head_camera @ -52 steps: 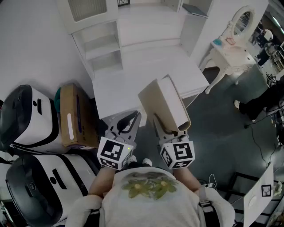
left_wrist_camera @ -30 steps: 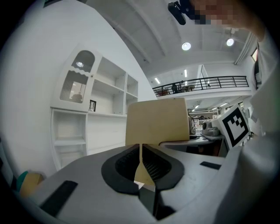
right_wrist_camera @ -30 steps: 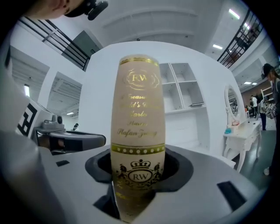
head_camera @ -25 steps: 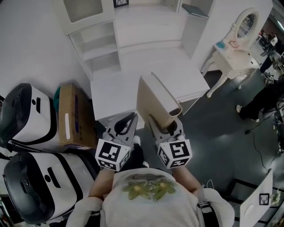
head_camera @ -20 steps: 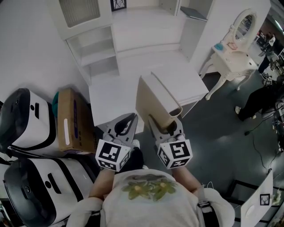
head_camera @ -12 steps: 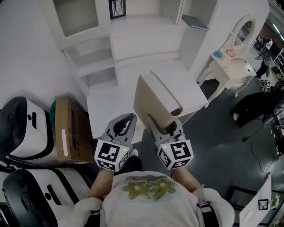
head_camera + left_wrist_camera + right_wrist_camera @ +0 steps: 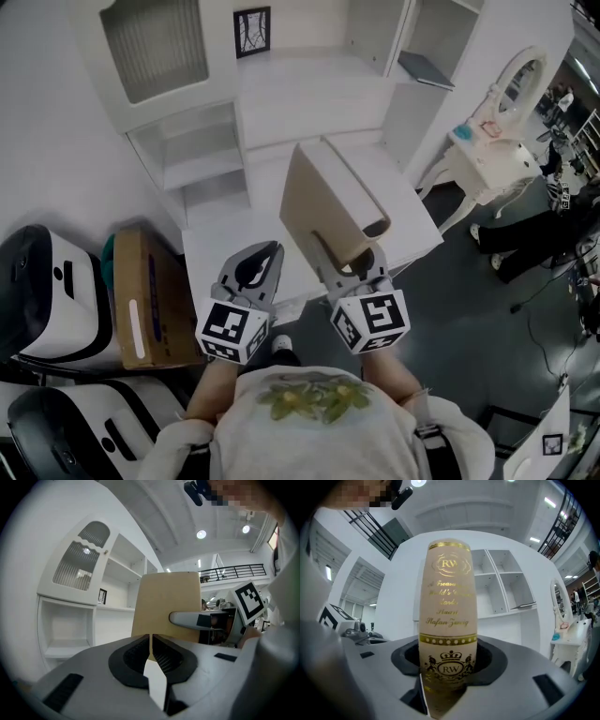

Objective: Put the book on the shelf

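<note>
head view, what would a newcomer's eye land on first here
The tan book stands out first, held up at the centre and clamped at its lower end by the right gripper. Its gold-lettered spine fills the right gripper view. Beside it the left gripper is shut on nothing, and beyond both a white shelf unit with open compartments stands behind a white table.

In my right gripper (image 7: 349, 265), clamped by its near end, a tan hardcover book (image 7: 328, 202) with gold-lettered spine, tilted upward, white shelf unit (image 7: 202, 173) farther off.
</note>
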Motion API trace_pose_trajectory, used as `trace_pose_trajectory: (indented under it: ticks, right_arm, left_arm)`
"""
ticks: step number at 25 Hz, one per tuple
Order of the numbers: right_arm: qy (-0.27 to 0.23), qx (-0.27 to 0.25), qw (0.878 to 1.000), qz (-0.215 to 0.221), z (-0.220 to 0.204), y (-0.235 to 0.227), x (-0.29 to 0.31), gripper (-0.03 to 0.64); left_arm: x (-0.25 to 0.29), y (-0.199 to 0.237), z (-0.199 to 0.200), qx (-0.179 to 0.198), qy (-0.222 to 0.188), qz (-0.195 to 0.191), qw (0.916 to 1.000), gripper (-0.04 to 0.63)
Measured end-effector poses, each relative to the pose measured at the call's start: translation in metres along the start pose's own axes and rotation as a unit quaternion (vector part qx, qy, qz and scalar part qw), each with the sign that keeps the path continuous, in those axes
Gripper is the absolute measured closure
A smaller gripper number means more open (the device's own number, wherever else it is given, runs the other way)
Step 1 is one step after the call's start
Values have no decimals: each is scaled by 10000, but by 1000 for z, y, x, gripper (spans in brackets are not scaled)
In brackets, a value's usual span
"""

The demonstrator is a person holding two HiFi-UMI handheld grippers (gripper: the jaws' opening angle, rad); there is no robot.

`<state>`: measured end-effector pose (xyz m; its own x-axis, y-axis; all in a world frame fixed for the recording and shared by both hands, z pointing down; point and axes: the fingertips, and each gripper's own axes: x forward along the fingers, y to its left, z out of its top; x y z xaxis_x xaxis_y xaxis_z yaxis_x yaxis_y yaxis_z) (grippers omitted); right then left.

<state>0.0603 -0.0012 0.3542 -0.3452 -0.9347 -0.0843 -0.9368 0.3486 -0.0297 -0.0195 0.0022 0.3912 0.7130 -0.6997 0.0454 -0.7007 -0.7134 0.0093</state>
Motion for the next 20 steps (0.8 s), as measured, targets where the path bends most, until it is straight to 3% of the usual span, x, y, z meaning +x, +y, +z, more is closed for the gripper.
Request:
trace_pose_trajectory:
  ticks: [13, 20]
  right_arm:
    - [-483, -97, 9987, -123, 33, -14, 86, 379]
    - [-727, -105, 9971, -192, 49, -22, 110, 379]
  left_arm:
    - [38, 72, 10, -20, -118, -55, 9999, 552]
    - [52, 88, 10, -28, -101, -111, 9999, 552]
